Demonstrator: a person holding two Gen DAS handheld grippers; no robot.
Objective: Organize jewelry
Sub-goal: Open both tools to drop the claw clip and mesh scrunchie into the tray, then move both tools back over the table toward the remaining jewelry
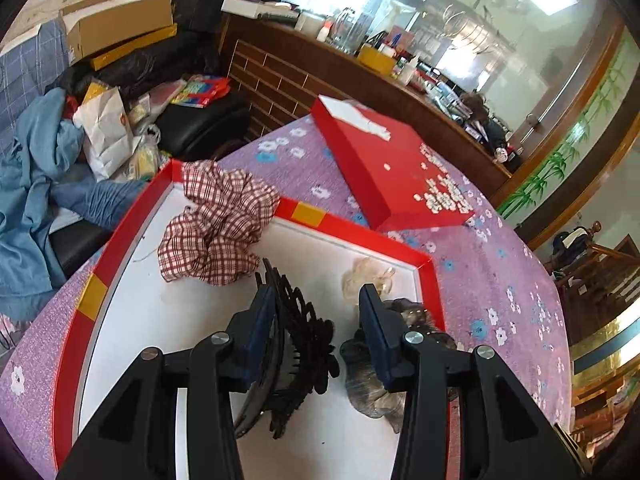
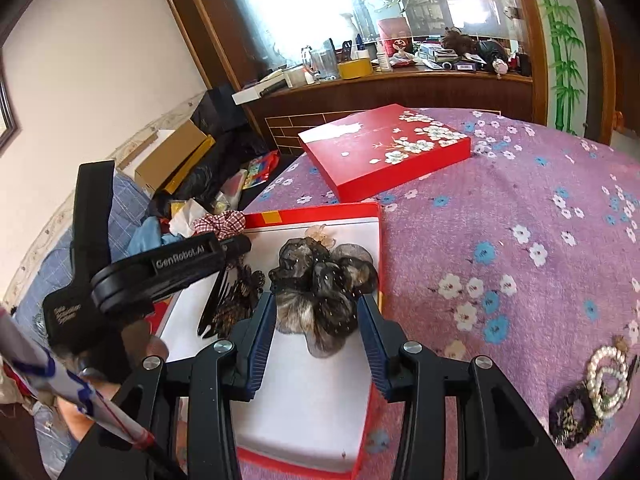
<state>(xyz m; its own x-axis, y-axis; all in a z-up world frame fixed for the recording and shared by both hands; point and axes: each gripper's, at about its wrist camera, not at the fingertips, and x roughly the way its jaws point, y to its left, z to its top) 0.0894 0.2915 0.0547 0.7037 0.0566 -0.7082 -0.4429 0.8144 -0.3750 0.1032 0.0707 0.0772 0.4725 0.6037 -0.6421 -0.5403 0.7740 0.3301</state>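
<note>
A purple cloth with white and blue flowers spreads ahead and to the right of the tongs. Far ahead, a cluttered dark wooden counter; to the left, a brown cardboard box and crumpled blue fabric.

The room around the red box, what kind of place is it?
Probably a lived-in home, perhaps a living room: a table under a purple flowered cloth, a cluttered wooden counter below etched glass, and a sofa piled with clothes and cardboard boxes.

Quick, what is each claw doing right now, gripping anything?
Left claw: open, holding nothing, above the black hair comb in the box.
Right claw: open around the dark gauzy scrunchie, not clamped.
</note>
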